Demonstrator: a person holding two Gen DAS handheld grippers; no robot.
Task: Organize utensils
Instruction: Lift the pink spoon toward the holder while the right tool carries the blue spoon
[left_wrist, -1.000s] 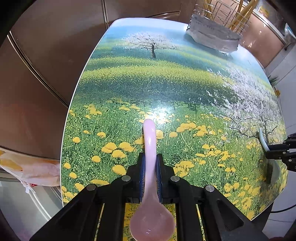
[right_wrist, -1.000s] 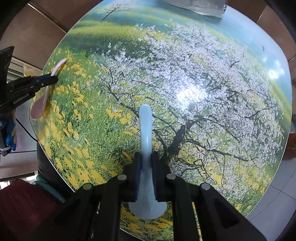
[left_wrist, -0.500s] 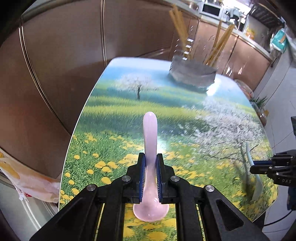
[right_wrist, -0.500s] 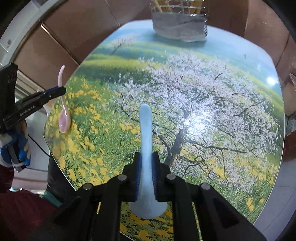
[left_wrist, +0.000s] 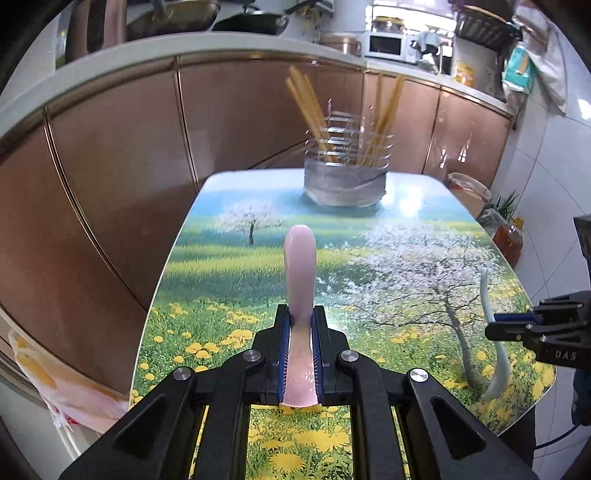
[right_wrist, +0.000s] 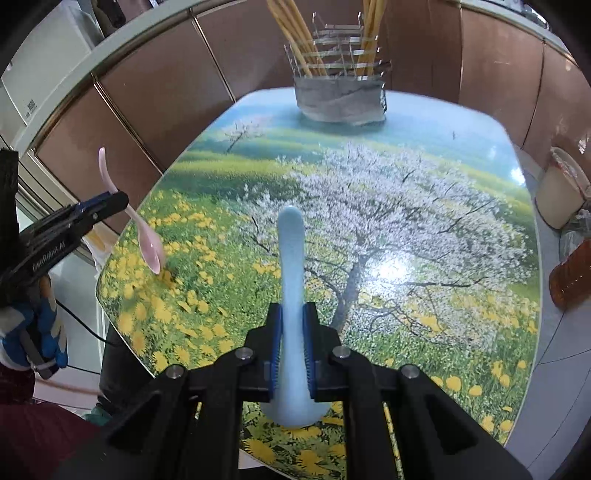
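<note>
Kitchen cabinets now fill the upper frame: we have lifted both spoons, left gripper (left_wrist: 300, 354) clamping the pink spoon (left_wrist: 300, 273), right gripper (right_wrist: 291, 354) the blue spoon (right_wrist: 291, 266), toward the holder (left_wrist: 345, 184) at top centre.

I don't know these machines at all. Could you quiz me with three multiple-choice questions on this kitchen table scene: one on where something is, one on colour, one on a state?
1. Where is the wire utensil holder?
A. at the table's far end
B. on the floor
C. in a claw

2. What colour is the spoon in the left claw?
A. green
B. pink
C. black

3. How is the right claw?
A. wide open, empty
B. shut on chopsticks
C. shut on a light blue spoon

Answers: 1 A, it stands at the far edge of the table. 2 B, the handle between the pads is pink. 3 C, both pads press its handle.
</note>
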